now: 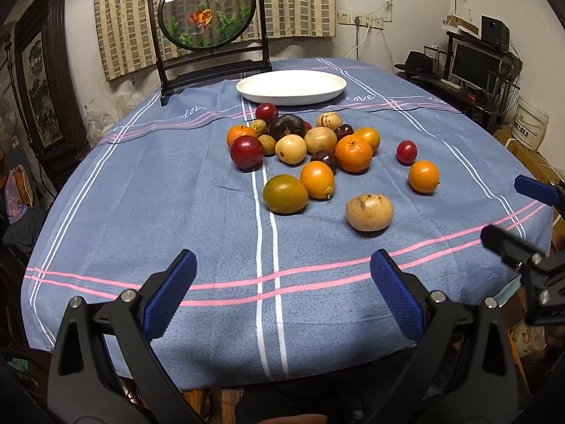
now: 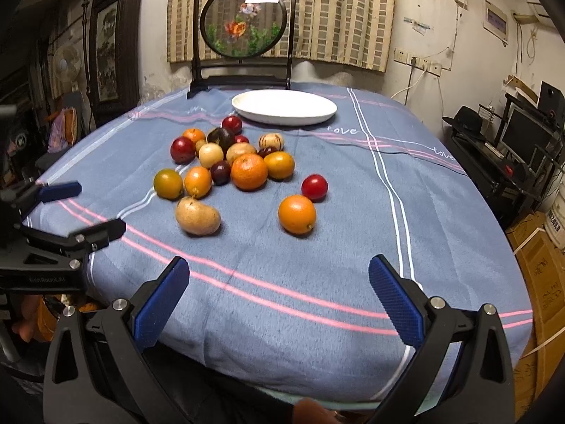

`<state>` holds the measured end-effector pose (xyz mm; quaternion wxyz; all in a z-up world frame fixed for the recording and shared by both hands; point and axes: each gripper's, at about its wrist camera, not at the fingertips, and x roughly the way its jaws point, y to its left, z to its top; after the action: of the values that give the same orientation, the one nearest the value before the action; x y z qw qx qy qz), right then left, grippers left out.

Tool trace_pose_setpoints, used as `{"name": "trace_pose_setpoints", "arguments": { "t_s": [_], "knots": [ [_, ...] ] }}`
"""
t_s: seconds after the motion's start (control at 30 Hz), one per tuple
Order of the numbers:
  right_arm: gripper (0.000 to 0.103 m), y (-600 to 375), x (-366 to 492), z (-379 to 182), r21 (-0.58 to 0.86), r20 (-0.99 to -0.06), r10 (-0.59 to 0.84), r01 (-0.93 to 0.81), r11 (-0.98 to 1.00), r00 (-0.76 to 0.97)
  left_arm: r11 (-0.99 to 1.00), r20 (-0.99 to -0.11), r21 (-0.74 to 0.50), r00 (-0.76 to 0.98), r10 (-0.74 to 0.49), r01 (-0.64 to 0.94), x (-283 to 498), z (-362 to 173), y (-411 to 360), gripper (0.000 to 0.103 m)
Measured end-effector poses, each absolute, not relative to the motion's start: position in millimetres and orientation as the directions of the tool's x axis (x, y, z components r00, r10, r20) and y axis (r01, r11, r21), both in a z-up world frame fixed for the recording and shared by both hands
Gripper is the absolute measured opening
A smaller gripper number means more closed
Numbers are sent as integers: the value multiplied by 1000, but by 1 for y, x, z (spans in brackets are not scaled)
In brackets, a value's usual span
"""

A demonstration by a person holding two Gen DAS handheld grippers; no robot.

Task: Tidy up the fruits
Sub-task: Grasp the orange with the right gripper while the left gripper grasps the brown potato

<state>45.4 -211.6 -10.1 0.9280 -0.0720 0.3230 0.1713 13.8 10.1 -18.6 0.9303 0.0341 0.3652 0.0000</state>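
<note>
Left gripper (image 1: 282,289) spread wide, holding nothing, hovering over the near edge of the blue tablecloth (image 1: 141,194). Right gripper (image 2: 279,293) likewise splayed open and empty, low at the near edge, to the right of the other.

Fruits heaped mid-table in a loose pile (image 1: 303,141): oranges, dark red plums, pale tan fruits, small brown ones. Nearer and apart from the heap: a tan fruit (image 1: 369,212), a green-orange citrus (image 1: 285,194), an orange (image 2: 297,214) and a small red fruit (image 2: 314,187) just behind it.

Probably light, round and ready to roll on the cloth. Citrus likely firm-skinned, forgiving of a squeeze; plums smooth, likely slippery and easy to bruise. Best taken across the widest part, pads on opposite sides, with gentle closing. Outliers easiest first; packed ones touch neighbours and leave little room for fingers.

White oval dish (image 1: 247,89) at the far side, just beyond the heap, with nothing in it. No fruit sorted yet, by the look of it.
</note>
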Motion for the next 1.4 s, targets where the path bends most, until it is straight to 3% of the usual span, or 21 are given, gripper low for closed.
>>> {"name": "trace_pose_setpoints", "arguments": {
  "t_s": [0.2, 0.33, 0.43, 0.6, 0.9, 0.97, 1.23, 1.4],
  "knots": [
    [102, -224, 84, -19, 107, -639, 334, -350, 931, 693, 998, -680, 55, 733, 34, 5, 21, -24, 18, 100],
    [99, -221, 105, -24, 86, -652, 304, -331, 940, 694, 999, -688, 52, 725, 39, -4, 24, -25, 23, 100],
    [78, -214, 118, -27, 62, -662, 288, -333, 941, 692, 999, -693, 48, 720, 39, -8, 27, -26, 25, 100],
    [72, -208, 140, -38, 49, -702, 268, -330, 943, 660, 999, -685, 35, 728, 30, -9, 30, -28, 28, 100],
    [40, -204, 155, -53, 68, -745, 280, -349, 935, 605, 1000, -697, 2, 717, -10, 16, 39, -37, 28, 99],
    [39, -205, 153, -53, 69, -745, 283, -352, 933, 605, 1000, -698, -10, 715, -26, 26, 40, -38, 27, 98],
    [39, -216, 149, -53, 142, -726, 336, -347, 927, 600, 982, -702, -92, 688, -183, 167, 51, -38, 1, 78],
    [39, -220, 149, -53, 179, -716, 367, -352, 919, 594, 956, -683, -115, 677, -274, 270, 61, -33, -24, 76]
  ]
}}
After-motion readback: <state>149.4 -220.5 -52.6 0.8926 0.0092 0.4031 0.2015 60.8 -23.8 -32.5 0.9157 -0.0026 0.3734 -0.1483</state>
